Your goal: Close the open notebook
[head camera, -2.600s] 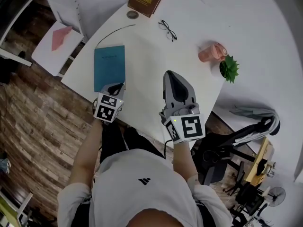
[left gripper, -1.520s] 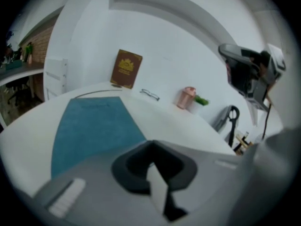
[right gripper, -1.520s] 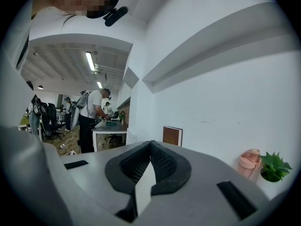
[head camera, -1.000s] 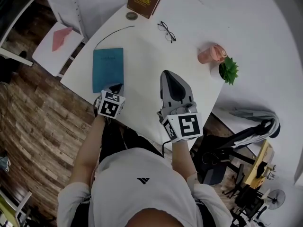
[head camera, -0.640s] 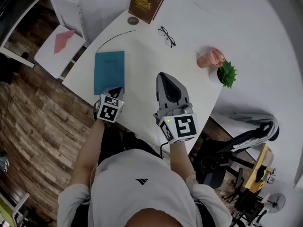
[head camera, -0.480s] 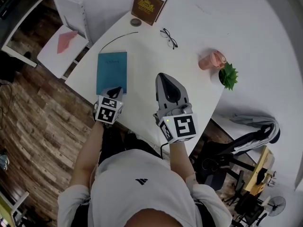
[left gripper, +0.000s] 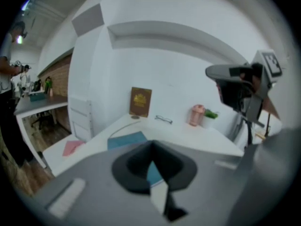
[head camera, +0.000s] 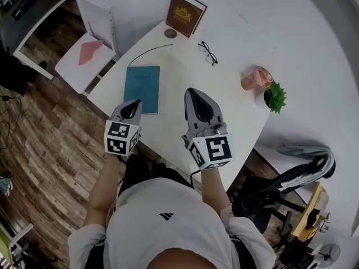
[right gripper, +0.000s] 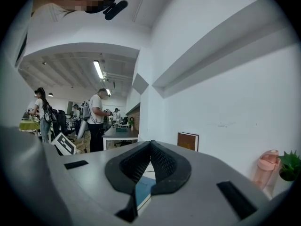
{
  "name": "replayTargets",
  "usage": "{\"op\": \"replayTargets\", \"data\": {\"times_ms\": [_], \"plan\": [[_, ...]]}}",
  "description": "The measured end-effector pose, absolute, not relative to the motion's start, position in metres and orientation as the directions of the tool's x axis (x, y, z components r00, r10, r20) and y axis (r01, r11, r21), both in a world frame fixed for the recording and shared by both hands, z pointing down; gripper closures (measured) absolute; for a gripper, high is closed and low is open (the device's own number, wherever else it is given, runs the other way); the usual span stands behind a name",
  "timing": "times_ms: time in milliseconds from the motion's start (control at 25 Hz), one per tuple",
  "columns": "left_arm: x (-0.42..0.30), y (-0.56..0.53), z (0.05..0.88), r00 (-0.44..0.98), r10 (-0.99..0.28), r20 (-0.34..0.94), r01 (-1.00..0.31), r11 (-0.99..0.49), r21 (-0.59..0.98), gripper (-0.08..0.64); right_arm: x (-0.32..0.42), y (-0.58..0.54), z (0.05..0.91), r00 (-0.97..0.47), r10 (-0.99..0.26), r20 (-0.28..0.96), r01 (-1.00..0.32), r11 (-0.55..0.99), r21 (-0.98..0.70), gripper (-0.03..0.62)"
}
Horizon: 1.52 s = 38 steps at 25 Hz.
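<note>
One white table [head camera: 174,74] is taking up the middle of the scene. A person in a white shirt [head camera: 168,223] is standing at its near edge, holding a gripper in each hand. The right gripper [head camera: 192,94] is pointing out over the tabletop, its jaws pressed together and gripping nothing. The left gripper [head camera: 134,104] is hovering over the near edge of the teal notebook [head camera: 142,82], its jaws likewise together and empty. The notebook is lying flat and closed, cover up, near the table's left edge. A brown book [head camera: 185,7] is standing at the far side. A pink tumbler [head camera: 255,78] is sitting beside a small green plant [head camera: 275,97], and eyeglasses [head camera: 207,52] are resting between them and the book.
</note>
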State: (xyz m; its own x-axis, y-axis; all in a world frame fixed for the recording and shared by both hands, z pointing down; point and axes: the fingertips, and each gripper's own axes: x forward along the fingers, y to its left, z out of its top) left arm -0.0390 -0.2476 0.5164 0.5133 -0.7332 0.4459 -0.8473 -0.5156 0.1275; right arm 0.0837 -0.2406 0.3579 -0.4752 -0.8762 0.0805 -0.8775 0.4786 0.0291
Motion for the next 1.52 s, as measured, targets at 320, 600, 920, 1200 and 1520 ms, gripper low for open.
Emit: {"op": "replayTargets", "data": {"times_ms": [320, 600, 920, 1200, 1520], "plan": [[-0.063, -0.240, 0.450, 0.483, -0.823, 0.297, -0.875, -0.467, 0.127, 0.552, 0.077, -0.236, 0.351, -0.492, -0.869, 0.058, -0.869, 0.494, 0.028, 0.595], [-0.079, -0.229, 0.406, 0.434, -0.882, 0.184, -0.900, -0.416, 0.131, 0.552, 0.073, -0.227, 0.342, -0.507, -0.861, 0.037, -0.861, 0.508, 0.030, 0.595], [-0.095, -0.211, 0.360, 0.359, -0.930, 0.072, -0.932, -0.354, 0.071, 0.552, 0.075, -0.215, 0.332, -0.512, -0.859, 0.015, -0.858, 0.512, 0.044, 0.597], [-0.105, -0.193, 0.338, 0.309, -0.951, 0.011, -0.950, -0.308, 0.059, 0.552, 0.078, -0.201, 0.321, -0.521, -0.853, -0.009, -0.852, 0.520, 0.056, 0.598], [-0.108, -0.174, 0.321, 0.264, -0.963, -0.047, -0.961, -0.267, 0.069, 0.552, 0.085, -0.189, 0.308, -0.531, -0.846, -0.040, -0.847, 0.528, 0.064, 0.600]]}}
